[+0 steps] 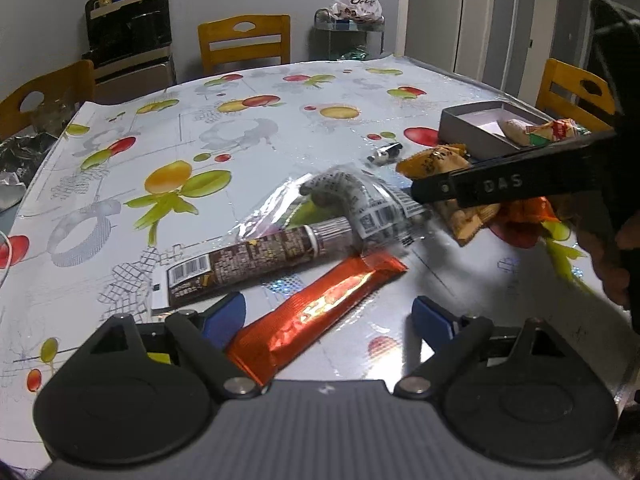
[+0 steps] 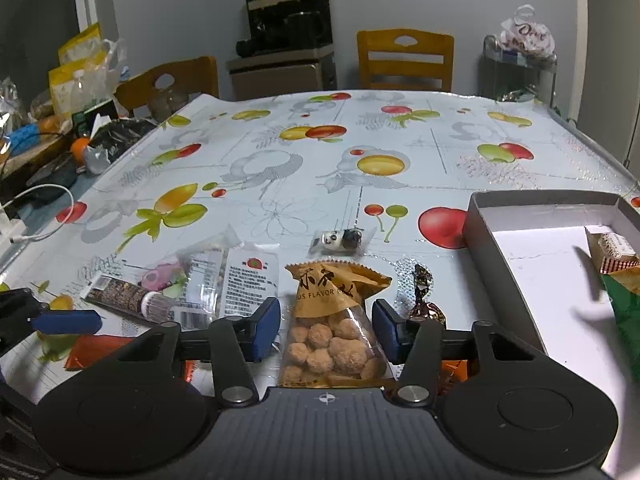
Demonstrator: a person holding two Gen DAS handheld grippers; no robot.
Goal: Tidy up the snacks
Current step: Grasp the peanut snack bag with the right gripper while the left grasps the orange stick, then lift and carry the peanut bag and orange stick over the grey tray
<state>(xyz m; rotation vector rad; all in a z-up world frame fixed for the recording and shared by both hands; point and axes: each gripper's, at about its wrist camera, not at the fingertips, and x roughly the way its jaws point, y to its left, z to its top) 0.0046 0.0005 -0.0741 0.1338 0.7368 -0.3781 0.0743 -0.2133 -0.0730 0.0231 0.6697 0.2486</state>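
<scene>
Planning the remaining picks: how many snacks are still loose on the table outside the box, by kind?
Long stick packs: 2 (brown tube, red foil stick)
Bags: 2 (clear bag, biscuit-ball bag)
Small candies: 2 (panda candy, twist-wrapped candy)
Partly hidden: 1 (orange wrapper)
Total: 7

one box [image 2: 520,216], three chairs [image 2: 404,60], two claws [image 1: 328,320].

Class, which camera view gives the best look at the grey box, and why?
The right wrist view. There the grey box sits close by, with its open white inside, near wall and the few snacks already in it all visible. In the left wrist view the box is smaller, farther off, and partly hidden behind the right hand-held gripper.
</scene>
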